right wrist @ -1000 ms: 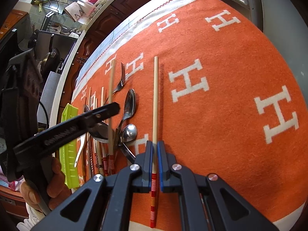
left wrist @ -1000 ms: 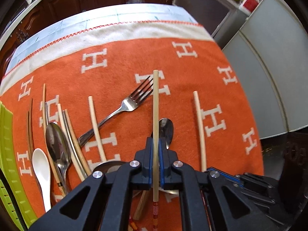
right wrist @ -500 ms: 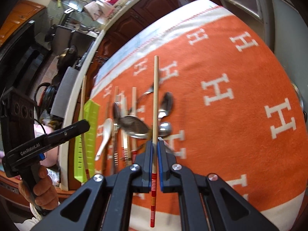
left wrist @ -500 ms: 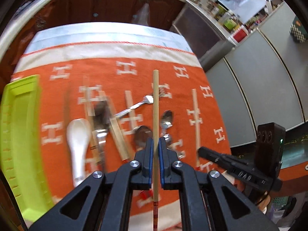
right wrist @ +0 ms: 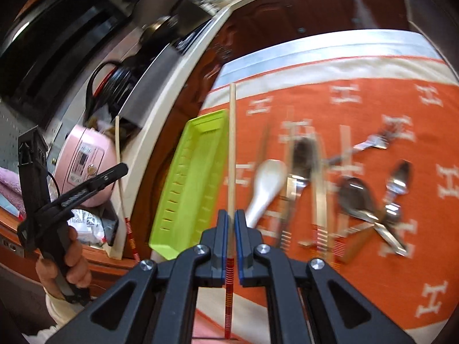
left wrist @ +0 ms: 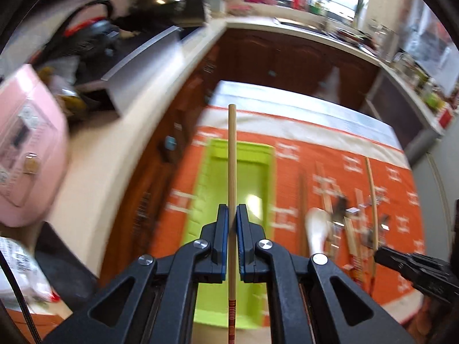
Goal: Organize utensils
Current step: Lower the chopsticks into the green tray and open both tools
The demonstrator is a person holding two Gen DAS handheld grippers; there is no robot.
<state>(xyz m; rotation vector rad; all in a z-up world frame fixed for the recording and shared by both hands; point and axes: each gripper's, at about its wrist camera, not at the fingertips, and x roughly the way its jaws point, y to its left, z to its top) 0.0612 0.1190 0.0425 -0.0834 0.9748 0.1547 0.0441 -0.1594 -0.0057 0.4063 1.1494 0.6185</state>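
Note:
My left gripper (left wrist: 232, 215) is shut on a wooden chopstick (left wrist: 231, 166) with a red-striped end, held high over the lime-green tray (left wrist: 252, 183) at the left of the orange cloth. My right gripper (right wrist: 231, 219) is shut on a second like chopstick (right wrist: 231, 143), raised beside the tray (right wrist: 192, 177). The left gripper and its chopstick also show in the right wrist view (right wrist: 119, 169), off the table's left edge. A white spoon (right wrist: 265, 183), metal spoons (right wrist: 355, 197), a fork (right wrist: 373, 140) and more chopsticks (right wrist: 320, 189) lie on the cloth.
A pink rice cooker (left wrist: 25, 149) stands on the cream counter (left wrist: 94, 157) left of the table. Brown cabinets (left wrist: 287, 57) run behind. The orange cloth with white H marks (right wrist: 401, 258) covers the table. The right gripper shows at the right edge of the left view (left wrist: 401, 261).
Both grippers swung left and rose with their chopsticks, from over the utensil pile to the green tray. The views are motion-blurred.

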